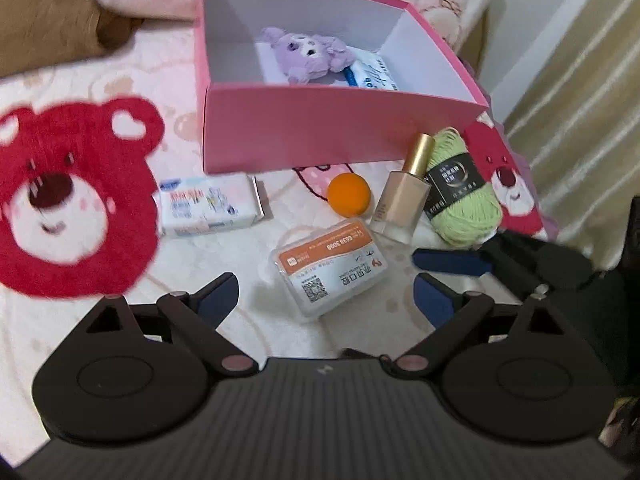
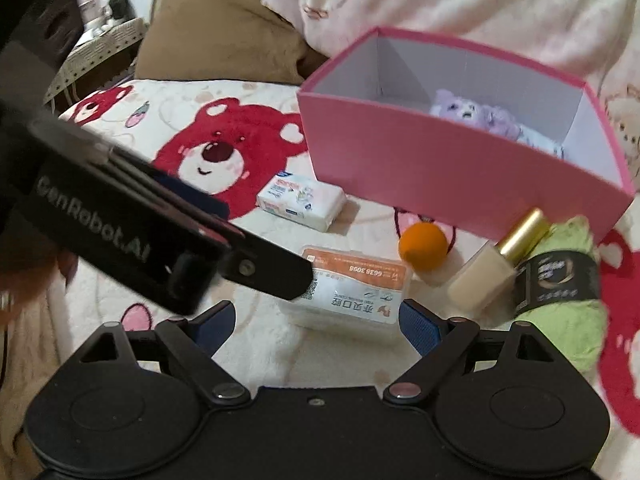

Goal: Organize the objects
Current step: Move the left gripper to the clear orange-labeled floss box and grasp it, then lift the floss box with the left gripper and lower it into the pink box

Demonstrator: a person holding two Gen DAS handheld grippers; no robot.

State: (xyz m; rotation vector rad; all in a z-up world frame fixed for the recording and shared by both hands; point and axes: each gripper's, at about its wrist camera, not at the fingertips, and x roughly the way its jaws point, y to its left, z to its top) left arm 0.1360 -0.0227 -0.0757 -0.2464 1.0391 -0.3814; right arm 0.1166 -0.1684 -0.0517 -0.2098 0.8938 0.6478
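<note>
Bear-print blanket point(image 1: 248, 248), pink box point(image 1: 320, 136) at back; plastic case point(image 1: 330, 270) sits just ahead of left gripper point(image 1: 324, 292) and right gripper point(image 2: 316, 318), both spread wide, empty; bare blanket around case.

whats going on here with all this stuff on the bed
A person is tidying small items into a pink box with two handheld grippers. A purple plush and a tissue pack are already inside. Outside it lie another tissue pack, an orange ball, a bottle, green yarn and a floss-pick case. Both the left gripper and the right gripper are open and empty above the case.
</note>
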